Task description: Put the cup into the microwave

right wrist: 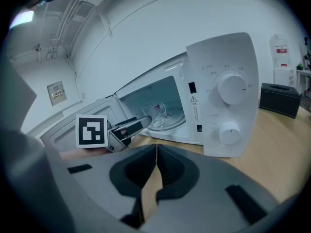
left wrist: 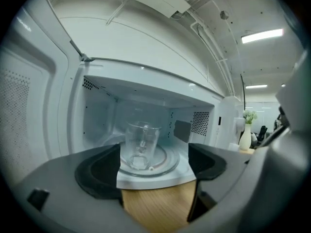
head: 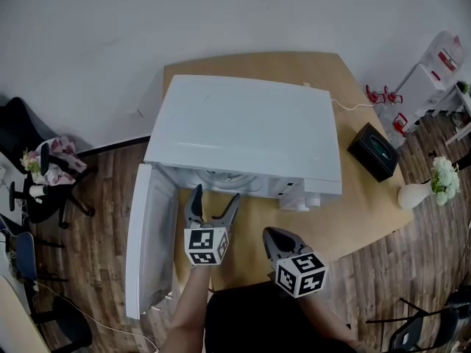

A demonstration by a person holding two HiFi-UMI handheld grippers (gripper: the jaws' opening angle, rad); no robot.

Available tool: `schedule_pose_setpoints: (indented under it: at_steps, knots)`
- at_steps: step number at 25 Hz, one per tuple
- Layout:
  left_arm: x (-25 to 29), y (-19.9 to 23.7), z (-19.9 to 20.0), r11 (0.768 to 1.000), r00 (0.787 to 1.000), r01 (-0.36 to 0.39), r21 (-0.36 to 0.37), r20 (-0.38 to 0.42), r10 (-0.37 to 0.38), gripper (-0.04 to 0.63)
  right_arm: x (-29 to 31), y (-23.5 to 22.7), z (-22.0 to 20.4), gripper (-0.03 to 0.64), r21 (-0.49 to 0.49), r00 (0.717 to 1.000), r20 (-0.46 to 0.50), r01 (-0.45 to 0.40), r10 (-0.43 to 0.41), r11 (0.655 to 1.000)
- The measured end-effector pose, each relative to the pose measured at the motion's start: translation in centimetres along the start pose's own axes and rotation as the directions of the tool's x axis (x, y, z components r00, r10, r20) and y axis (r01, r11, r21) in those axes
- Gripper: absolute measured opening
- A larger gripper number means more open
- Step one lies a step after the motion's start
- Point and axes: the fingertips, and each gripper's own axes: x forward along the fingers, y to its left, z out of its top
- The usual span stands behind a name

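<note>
Cup (left wrist: pixel 142 144): set upright on the turntable (left wrist: pixel 167 161) inside the open microwave (head: pixel 243 134).
Left hand-held gripper (head: pixel 215 195): jaws held wide apart, nothing gripped.
Right hand-held gripper (head: pixel 271 234): jaws closed together, empty, over the counter (head: pixel 368 204).

The clear glass cup (left wrist: pixel 141 142) stood upright at the middle of the turntable (left wrist: pixel 167 163) inside the white microwave (head: pixel 246 134), whose door (head: pixel 143 241) hung open toward 7 o'clock.

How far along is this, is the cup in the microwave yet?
Done: the glass cup stands on the turntable inside the microwave. In hand: nothing; left gripper jaws apart, right gripper jaws together, both empty. Left: perhaps only shutting the open door.
</note>
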Motion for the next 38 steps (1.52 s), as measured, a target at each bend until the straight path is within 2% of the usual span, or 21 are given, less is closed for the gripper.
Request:
schedule_pose_setpoints:
  at_steps: [12,13,15,18,21,24,30,38]
  knots:
    - [-3.6,-2.3,1.4,0.997,0.997,0.074,-0.018,-0.024,-0.074,0.429,0.9,-0.1,1.6,-0.005,-0.009,0.999,0.02,-0.031,0.031,0.999]
    - [-3.9,-2.5,1.7,0.997,0.997,0.072,-0.015,-0.023,-0.073,0.416,0.9,0.0,1.7,-0.005,-0.016,0.999,0.022,-0.034,0.034,0.999]
    - [-4.9,-2.9,2.6,0.998,0.998,0.063,-0.006,-0.007,-0.063,0.297,0.9,0.2,2.3,-0.005,-0.034,0.999,0.032,-0.04,0.042,0.999]
    - [-6.2,-3.7,4.2,0.998,0.998,0.063,0.015,0.018,-0.063,0.256,0.8,0.4,3.3,-0.005,-0.059,0.997,0.055,-0.048,0.051,0.997]
    - [-7.2,-3.9,5.2,0.998,0.998,0.055,0.015,0.01,-0.056,0.208,0.8,0.6,4.2,-0.005,-0.059,0.995,0.074,-0.059,0.064,0.996]
    - [-8.2,-3.3,6.0,1.0,1.0,0.027,0.009,-0.005,-0.027,0.128,0.9,0.5,5.0,-0.005,-0.056,0.993,0.091,-0.065,0.07,0.996]
    - [-10.4,-1.4,6.5,0.999,0.997,-0.045,0.01,-0.055,0.046,0.058,0.6,0.2,6.3,-0.005,-0.062,0.991,0.12,-0.059,0.066,0.996]
    - [-12.6,-0.4,6.1,0.996,0.993,-0.089,-0.002,-0.084,0.088,0.008,-1.4,0.6,8.7,-0.005,-0.174,0.975,0.207,-0.041,0.078,0.984]
